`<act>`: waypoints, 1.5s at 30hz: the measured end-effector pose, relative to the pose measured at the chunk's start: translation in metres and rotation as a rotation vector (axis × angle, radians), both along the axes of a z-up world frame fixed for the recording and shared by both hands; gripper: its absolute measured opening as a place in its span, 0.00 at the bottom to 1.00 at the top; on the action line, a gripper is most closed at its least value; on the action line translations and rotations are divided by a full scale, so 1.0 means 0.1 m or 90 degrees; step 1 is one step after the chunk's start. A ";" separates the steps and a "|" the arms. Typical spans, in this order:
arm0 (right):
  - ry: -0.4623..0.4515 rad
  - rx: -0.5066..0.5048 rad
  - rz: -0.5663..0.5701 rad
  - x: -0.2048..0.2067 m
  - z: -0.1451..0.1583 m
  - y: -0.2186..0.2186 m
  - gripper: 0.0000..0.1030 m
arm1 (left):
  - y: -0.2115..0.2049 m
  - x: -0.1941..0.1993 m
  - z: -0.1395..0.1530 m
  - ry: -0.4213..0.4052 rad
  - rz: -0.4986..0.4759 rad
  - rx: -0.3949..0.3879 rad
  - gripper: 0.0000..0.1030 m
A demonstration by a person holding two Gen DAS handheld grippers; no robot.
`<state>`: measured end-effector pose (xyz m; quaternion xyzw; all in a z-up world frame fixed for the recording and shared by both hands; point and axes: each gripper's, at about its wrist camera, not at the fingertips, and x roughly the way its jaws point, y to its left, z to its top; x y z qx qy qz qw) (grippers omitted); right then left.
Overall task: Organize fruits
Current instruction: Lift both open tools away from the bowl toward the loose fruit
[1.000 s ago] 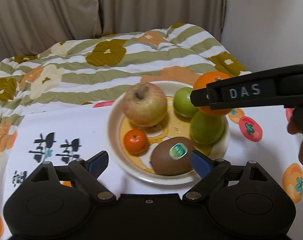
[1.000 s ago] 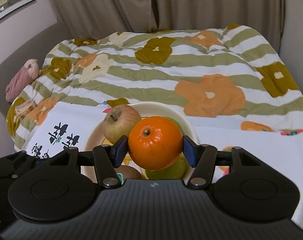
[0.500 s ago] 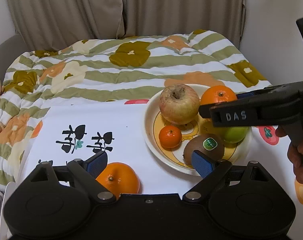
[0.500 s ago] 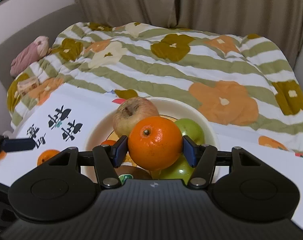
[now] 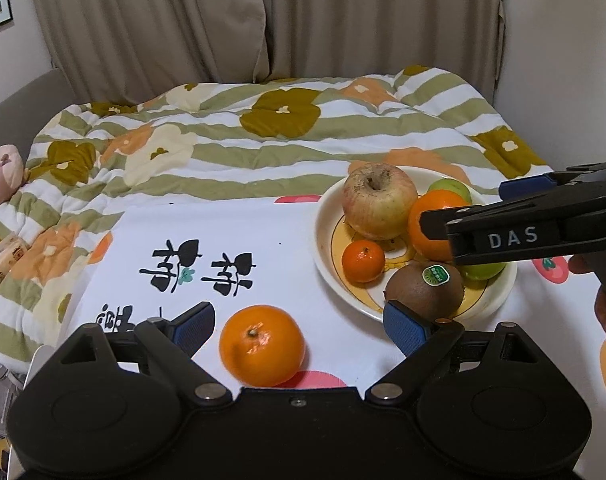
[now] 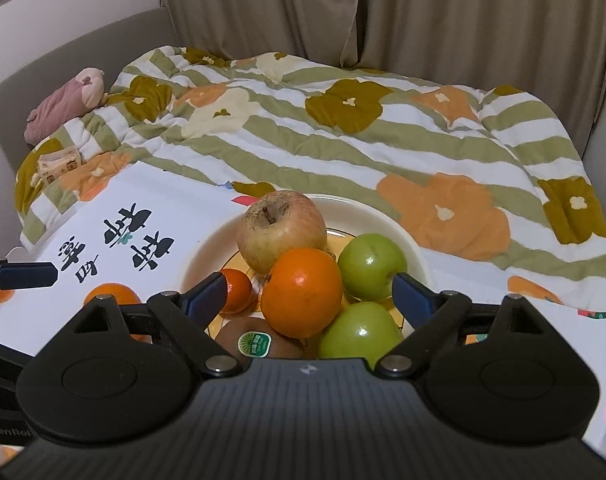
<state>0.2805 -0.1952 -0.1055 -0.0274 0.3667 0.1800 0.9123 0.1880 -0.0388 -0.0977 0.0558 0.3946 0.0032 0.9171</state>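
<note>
White printed cloth [image 5: 263,232] bearing plate [image 5: 327,280] and loose orange [image 5: 262,345], seemingly over quilt [image 5: 223,152].

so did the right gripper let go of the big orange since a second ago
Yes. The right gripper has opened; the big orange now rests in the plate against the apple.

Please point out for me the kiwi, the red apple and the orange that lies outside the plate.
kiwi [image 5: 419,294]: left wrist view, brown skin below its green sticker.
red apple [image 6: 281,230]: right wrist view, front of the skin below the stem hollow.
orange outside the plate [image 5: 262,345]: left wrist view, middle of the peel.
</note>
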 end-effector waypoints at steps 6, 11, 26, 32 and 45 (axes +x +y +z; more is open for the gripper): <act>-0.008 0.007 -0.008 -0.12 0.11 -0.04 1.00 | 0.05 -0.13 0.10 -0.018 0.009 -0.011 0.91; -0.020 0.014 -0.020 -0.31 0.27 -0.08 1.00 | 0.05 -0.27 0.24 -0.042 0.009 -0.016 0.91; -0.049 0.041 -0.105 -1.04 0.83 -0.29 1.00 | 0.05 -0.83 0.78 -0.127 -0.058 -0.047 0.95; -0.038 0.049 -0.150 -1.34 0.91 -0.33 1.00 | 0.18 -1.01 0.87 -0.144 -0.094 -0.035 1.00; 0.003 0.036 -0.222 -1.90 0.72 -0.02 1.00 | 0.64 -1.11 0.74 -0.113 -0.169 -0.022 1.00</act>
